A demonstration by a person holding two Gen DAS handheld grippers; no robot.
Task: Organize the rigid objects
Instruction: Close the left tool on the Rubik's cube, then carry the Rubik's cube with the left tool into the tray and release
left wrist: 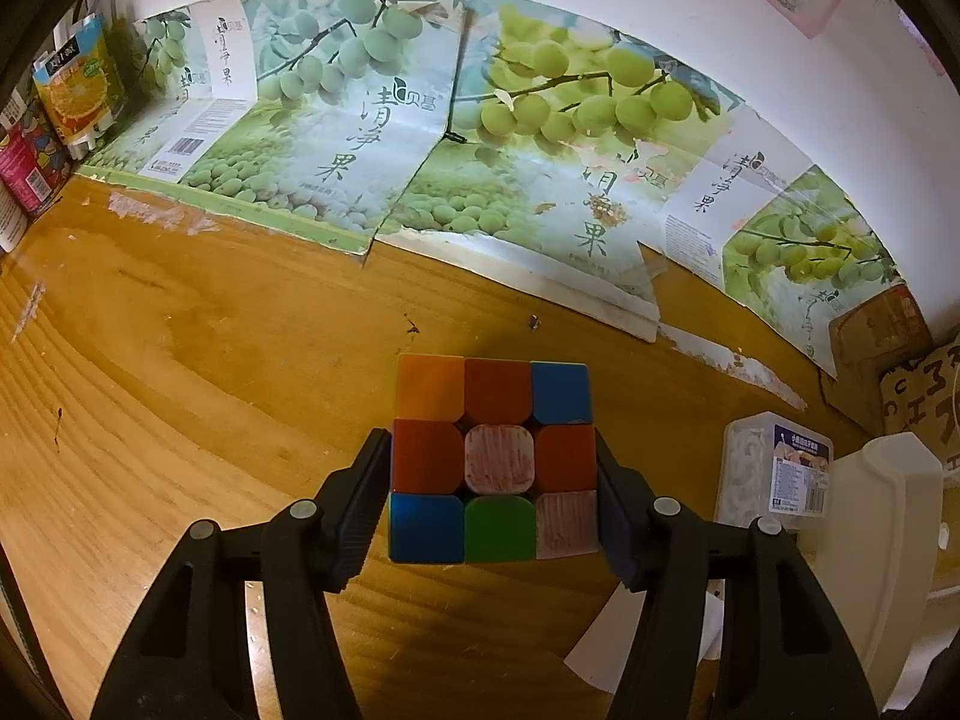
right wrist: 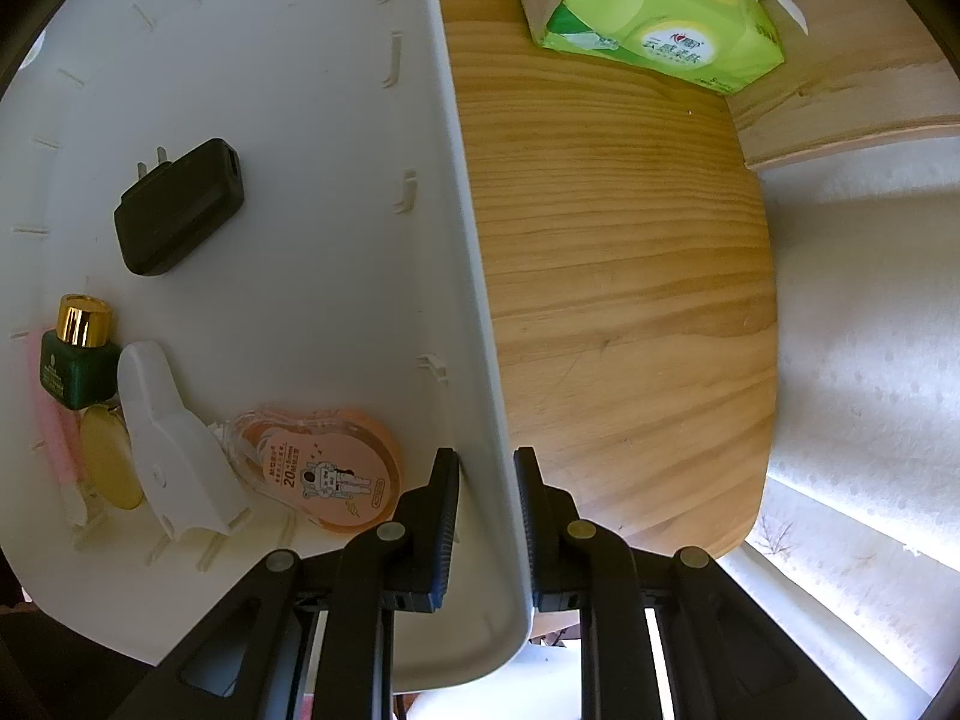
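My left gripper (left wrist: 493,480) is shut on a Rubik's cube (left wrist: 493,459) with mixed orange, red, blue, green and worn white stickers, held above the wooden table (left wrist: 180,396). My right gripper (right wrist: 487,480) is shut on the rim of a white plastic bin (right wrist: 474,276), one finger inside the wall and one outside. In the bin lie a black charger plug (right wrist: 179,207), a green bottle with a gold cap (right wrist: 78,354), a white plastic piece (right wrist: 174,450), an orange correction tape (right wrist: 327,468), a gold disc (right wrist: 111,459) and a pink stick (right wrist: 54,420). The bin also shows in the left wrist view (left wrist: 882,546).
A clear plastic box of small white items (left wrist: 774,471) stands right of the cube. Flattened fruit cartons (left wrist: 372,132) lean on the back wall, drink cartons (left wrist: 78,84) at far left. A green tissue pack (right wrist: 660,18) lies beyond the bin; white textured cloth (right wrist: 864,360) is past the table's edge.
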